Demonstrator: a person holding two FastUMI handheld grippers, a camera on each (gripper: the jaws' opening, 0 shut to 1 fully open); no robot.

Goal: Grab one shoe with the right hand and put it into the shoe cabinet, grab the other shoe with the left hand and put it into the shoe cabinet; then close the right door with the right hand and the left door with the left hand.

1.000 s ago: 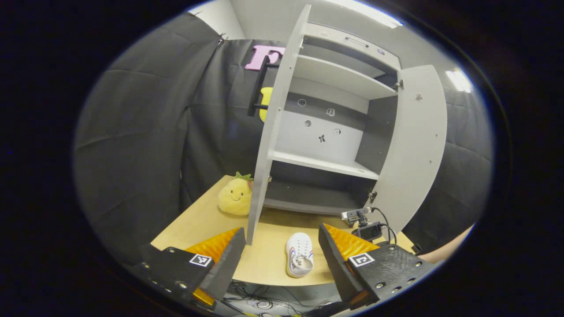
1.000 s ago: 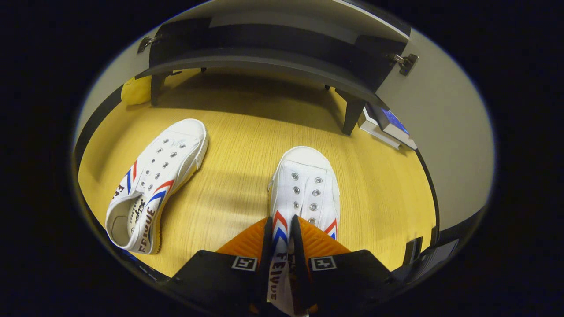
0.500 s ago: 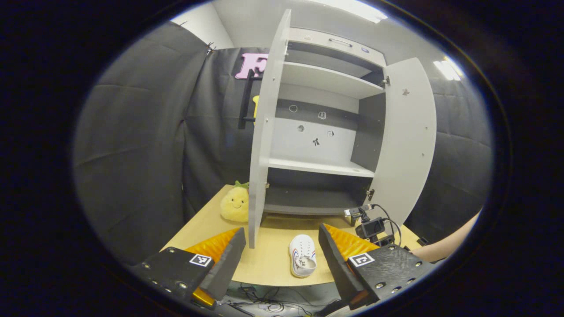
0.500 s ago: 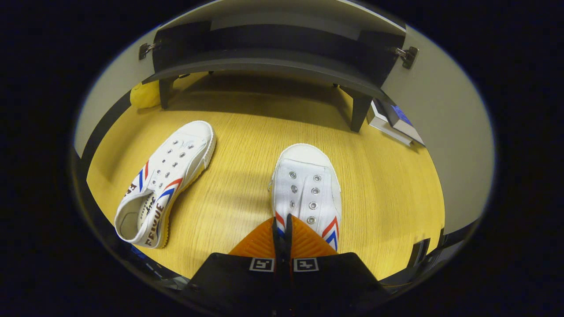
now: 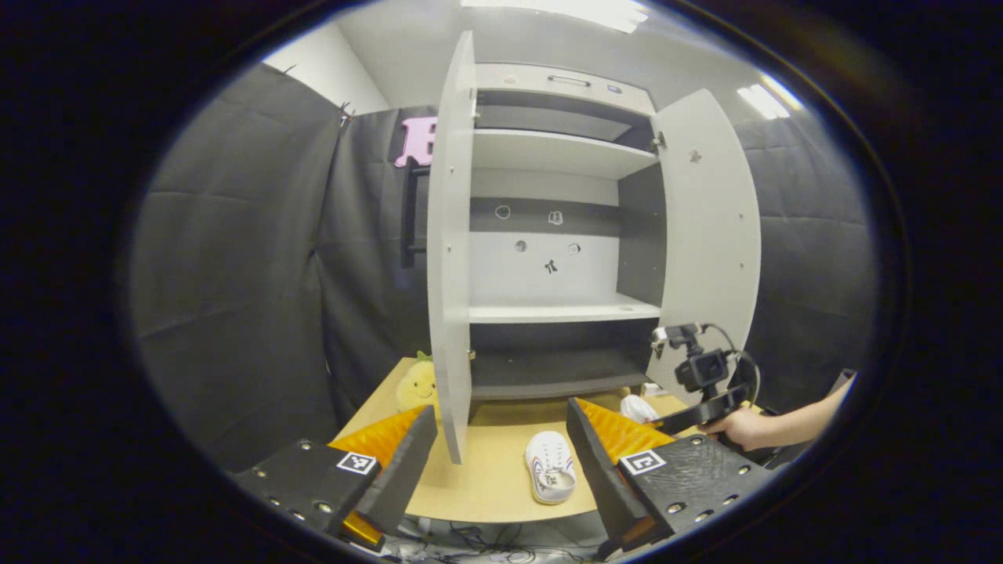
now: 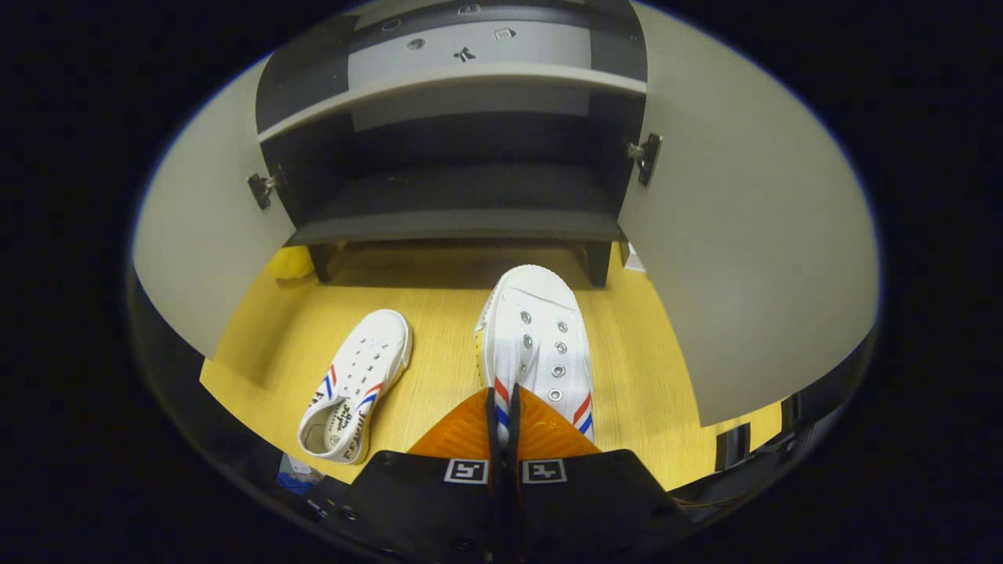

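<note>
My right gripper (image 6: pixel 501 401) is shut on the heel-side wall of a white shoe (image 6: pixel 537 337) with red and blue stripes. That shoe hangs above the table, its toe pointing at the cabinet's dark bottom shelf (image 6: pixel 462 223). The second white shoe (image 6: pixel 356 384) lies on the table to its left, toe towards the cabinet. In the left gripper view my left gripper (image 5: pixel 501 409) is open and empty, well back from the table, with the lying shoe (image 5: pixel 551 476) between its fingers' lines. Farther off a hand holds the right gripper (image 5: pixel 705 392) with the lifted shoe (image 5: pixel 639 407).
The grey shoe cabinet (image 5: pixel 548 313) stands on the wooden table (image 5: pixel 486 489) with its left door (image 5: pixel 448 258) and right door (image 5: pixel 709 235) swung wide open. A yellow plush toy (image 5: pixel 415 384) sits behind the left door. Cables hang below the table's front edge.
The right gripper has lifted its shoe off the table and risen, bringing the cabinet shelves into view. The left gripper has drawn back and stays open.
</note>
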